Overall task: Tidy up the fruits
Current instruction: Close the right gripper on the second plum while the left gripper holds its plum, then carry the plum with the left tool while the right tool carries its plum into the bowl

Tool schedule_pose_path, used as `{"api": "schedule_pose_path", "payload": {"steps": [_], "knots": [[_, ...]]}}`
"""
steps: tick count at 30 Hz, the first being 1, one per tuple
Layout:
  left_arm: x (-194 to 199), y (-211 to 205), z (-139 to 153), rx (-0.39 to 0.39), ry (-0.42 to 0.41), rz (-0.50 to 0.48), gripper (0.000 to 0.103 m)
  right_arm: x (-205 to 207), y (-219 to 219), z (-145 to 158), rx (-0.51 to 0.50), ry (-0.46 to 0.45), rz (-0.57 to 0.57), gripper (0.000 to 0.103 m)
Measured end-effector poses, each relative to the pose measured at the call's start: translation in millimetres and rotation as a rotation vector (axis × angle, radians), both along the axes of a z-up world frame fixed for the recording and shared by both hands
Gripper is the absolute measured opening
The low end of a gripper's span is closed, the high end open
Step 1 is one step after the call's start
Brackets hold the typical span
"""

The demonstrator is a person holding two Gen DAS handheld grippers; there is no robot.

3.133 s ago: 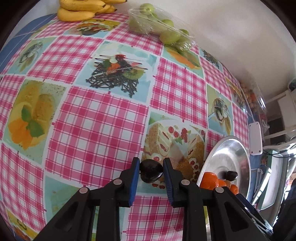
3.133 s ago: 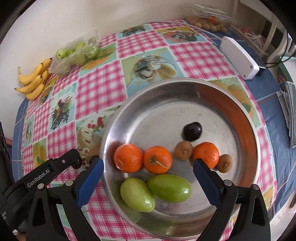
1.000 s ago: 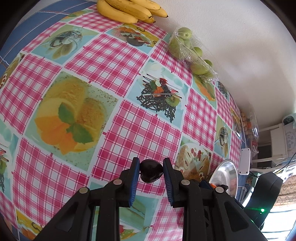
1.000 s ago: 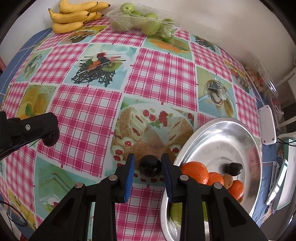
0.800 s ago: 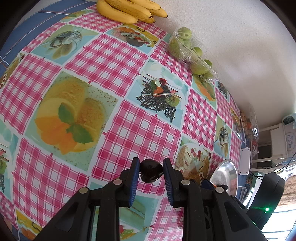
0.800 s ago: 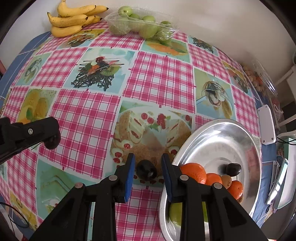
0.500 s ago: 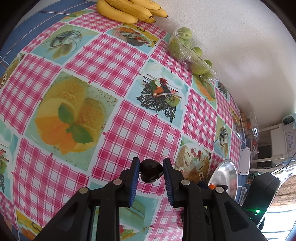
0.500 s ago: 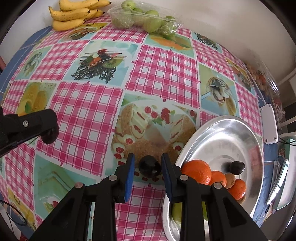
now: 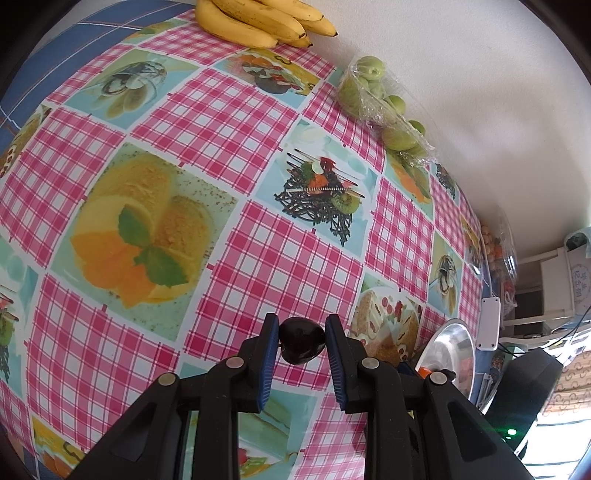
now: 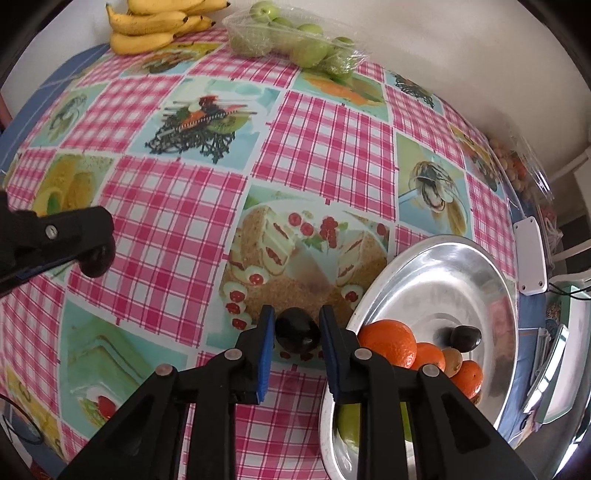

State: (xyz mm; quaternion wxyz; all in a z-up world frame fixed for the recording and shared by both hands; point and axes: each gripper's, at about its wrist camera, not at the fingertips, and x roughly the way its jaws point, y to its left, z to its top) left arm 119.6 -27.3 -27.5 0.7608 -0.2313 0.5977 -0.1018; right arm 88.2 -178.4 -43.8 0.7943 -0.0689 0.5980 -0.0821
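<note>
A dark plum [image 9: 302,345] sits clamped between the blue pads of the left gripper [image 9: 301,349], above the checked tablecloth [image 9: 258,258] toward the table's near edge. A second dark plum [image 10: 297,335] is pinched in the closed right gripper [image 10: 297,338], just beside the steel tray [image 10: 461,266], which holds oranges [image 10: 388,343] and another plum [image 10: 465,338]. Bananas [image 10: 155,22] and bagged green apples [image 10: 295,40] lie along the far edge.

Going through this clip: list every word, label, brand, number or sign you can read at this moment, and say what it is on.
Nothing can be quoted.
Round printed mark on the white furniture at the right edge of the left wrist view: characters, too small and blurred to read.
Tablecloth: checks and food pictures only, no words.
White box: no lettering visible.
</note>
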Motion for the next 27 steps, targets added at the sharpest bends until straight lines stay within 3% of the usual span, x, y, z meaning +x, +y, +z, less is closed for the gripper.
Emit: {"api": "schedule_pose_path", "payload": {"steps": [27], "knots": [[-4,-16,10,0.052,-0.045,-0.020,0.028,-16,-10,40,0.159,-0.118,-0.014,0.025]]}}
